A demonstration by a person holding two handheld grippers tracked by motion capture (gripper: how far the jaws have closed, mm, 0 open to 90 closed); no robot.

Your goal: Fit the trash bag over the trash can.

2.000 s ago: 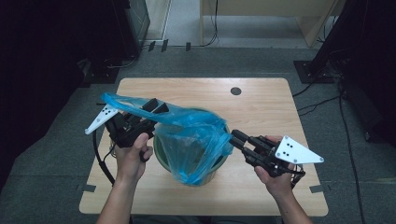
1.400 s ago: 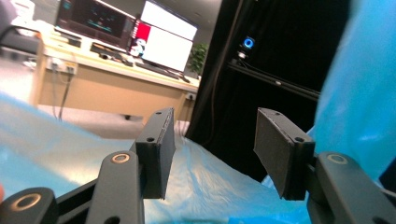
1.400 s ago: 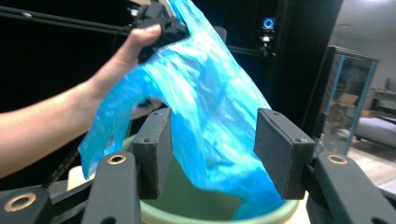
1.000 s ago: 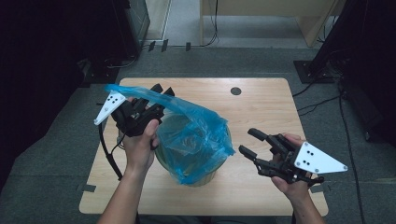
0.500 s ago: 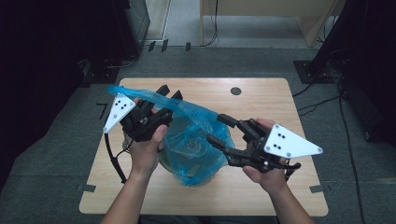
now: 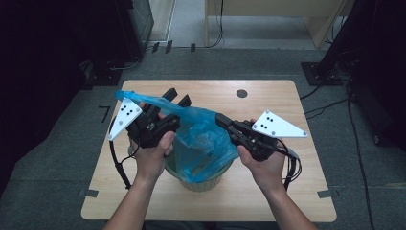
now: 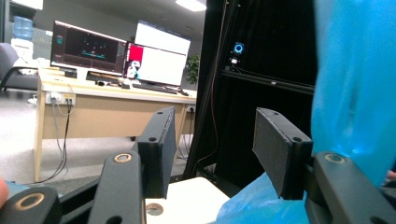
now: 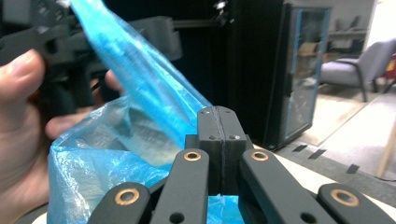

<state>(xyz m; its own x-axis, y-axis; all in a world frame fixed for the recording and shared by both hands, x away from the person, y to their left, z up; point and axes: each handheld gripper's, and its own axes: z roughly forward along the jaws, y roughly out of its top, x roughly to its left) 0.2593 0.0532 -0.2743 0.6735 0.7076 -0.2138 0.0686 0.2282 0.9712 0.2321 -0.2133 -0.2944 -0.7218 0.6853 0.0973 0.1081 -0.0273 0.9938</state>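
The blue bag point(image 6: 203, 139) sits half inside the green bin point(image 6: 198, 175) at the desk's point(image 6: 287, 191) near edge. Right tongs point(image 6: 221, 120) have just snapped closed on its film (thin stuff); left tongs point(image 6: 176, 97), beyond the bin's left rim, stand open. A hard tug could tear it.

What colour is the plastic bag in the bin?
Translucent blue; the plastic bag shows best in the right gripper view.

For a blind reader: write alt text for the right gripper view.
The right gripper has its jaws shut on a blue bag, having just closed. The film stretches up and left to the left gripper, held in a hand.
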